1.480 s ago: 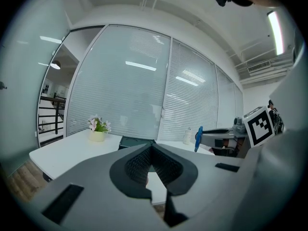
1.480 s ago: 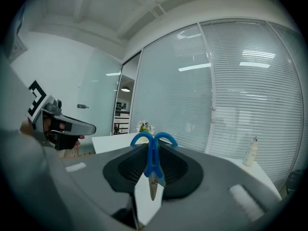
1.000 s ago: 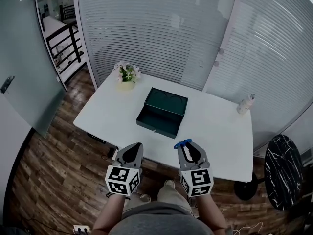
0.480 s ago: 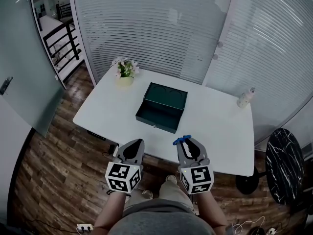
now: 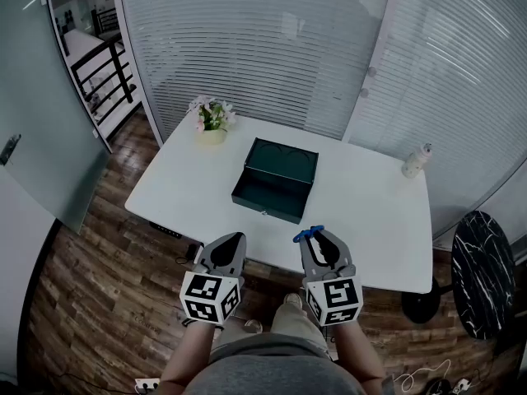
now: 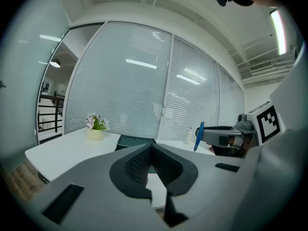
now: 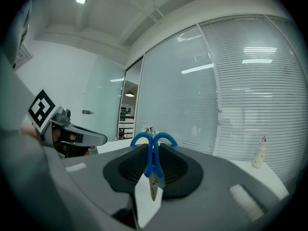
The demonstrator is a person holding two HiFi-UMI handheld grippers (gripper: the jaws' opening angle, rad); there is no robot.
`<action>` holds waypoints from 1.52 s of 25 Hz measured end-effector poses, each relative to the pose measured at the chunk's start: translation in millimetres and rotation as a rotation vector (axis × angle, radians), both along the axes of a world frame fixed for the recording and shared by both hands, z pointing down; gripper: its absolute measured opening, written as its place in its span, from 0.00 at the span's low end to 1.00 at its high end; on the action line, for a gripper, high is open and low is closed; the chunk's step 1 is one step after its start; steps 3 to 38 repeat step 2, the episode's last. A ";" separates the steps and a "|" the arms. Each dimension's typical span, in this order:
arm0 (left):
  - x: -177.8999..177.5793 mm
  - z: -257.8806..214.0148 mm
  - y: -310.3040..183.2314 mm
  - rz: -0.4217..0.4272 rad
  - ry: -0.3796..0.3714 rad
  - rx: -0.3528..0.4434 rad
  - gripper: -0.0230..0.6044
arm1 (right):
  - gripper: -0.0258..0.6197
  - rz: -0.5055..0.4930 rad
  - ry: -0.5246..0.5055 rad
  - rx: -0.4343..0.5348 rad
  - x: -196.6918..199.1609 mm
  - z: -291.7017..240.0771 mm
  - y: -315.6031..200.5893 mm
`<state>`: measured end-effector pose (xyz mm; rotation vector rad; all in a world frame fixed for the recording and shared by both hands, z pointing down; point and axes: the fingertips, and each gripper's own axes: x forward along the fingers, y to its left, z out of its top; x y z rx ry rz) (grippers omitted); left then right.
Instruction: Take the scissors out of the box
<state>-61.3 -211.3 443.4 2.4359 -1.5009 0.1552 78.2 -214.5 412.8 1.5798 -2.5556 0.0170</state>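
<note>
Open box (image 5: pixel 276 181) sits on white table (image 5: pixel 366 212), wood floor (image 5: pixel 99 303) beneath.

I see a white tabletop (image 5: pixel 370 212) on a dark wood plank floor (image 5: pixel 90 286). A small pot of pink flowers (image 5: pixel 212 123) stands at the far left corner of the tabletop and a small pale bottle (image 5: pixel 414 161) upright near the far right edge, the two well apart. Glass walls with horizontal blinds (image 5: pixel 247 48) run behind. There is a round black marble side table (image 5: pixel 482 274) at right, beside the tabletop, a black railing (image 5: pixel 99 72) far left, and loose cables (image 5: pixel 428 377) on the floor, lower right.
</note>
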 end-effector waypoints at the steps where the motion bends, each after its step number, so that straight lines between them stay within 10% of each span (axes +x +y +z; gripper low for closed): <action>1: -1.0 0.1 -0.7 0.001 0.000 0.000 0.04 | 0.18 -0.001 0.001 0.001 -1.0 -0.1 -0.5; 38: -2.0 0.1 -1.4 0.001 -0.001 0.000 0.04 | 0.18 -0.001 0.002 0.002 -2.0 -0.1 -1.1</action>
